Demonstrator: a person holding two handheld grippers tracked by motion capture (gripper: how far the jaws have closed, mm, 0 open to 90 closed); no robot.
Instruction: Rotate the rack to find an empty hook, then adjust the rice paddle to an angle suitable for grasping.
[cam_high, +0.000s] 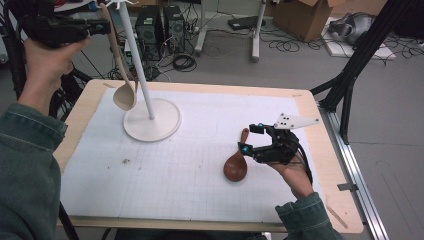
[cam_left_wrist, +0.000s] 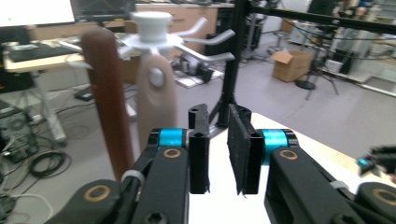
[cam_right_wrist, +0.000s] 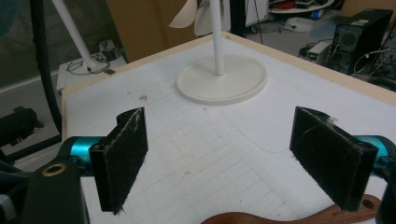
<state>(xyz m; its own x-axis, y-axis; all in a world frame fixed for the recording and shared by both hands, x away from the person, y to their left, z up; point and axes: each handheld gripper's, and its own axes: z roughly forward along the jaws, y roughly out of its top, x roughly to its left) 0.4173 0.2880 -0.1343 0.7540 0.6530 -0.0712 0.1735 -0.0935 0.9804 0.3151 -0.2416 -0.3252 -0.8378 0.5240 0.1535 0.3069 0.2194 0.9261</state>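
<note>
Hanging from a hook of the white rack (cam_high: 150, 107), just ahead of the left hand-held gripper (cam_left_wrist: 218, 154): a pale beige wooden spoon (cam_high: 122, 75), long-handled, bowl down above the rack's round base. Narrow gap between those jaws, nothing held. Lying on the white gridded desk (cam_high: 190, 165), directly beneath the right hand-held gripper (cam_right_wrist: 229, 158): a dark reddish-brown wooden spoon (cam_high: 236, 162), glossy, round-bowled. Jaws there spread wide, gripping nothing. Small stamped lettering near its handle end, too blurred to read.
</note>
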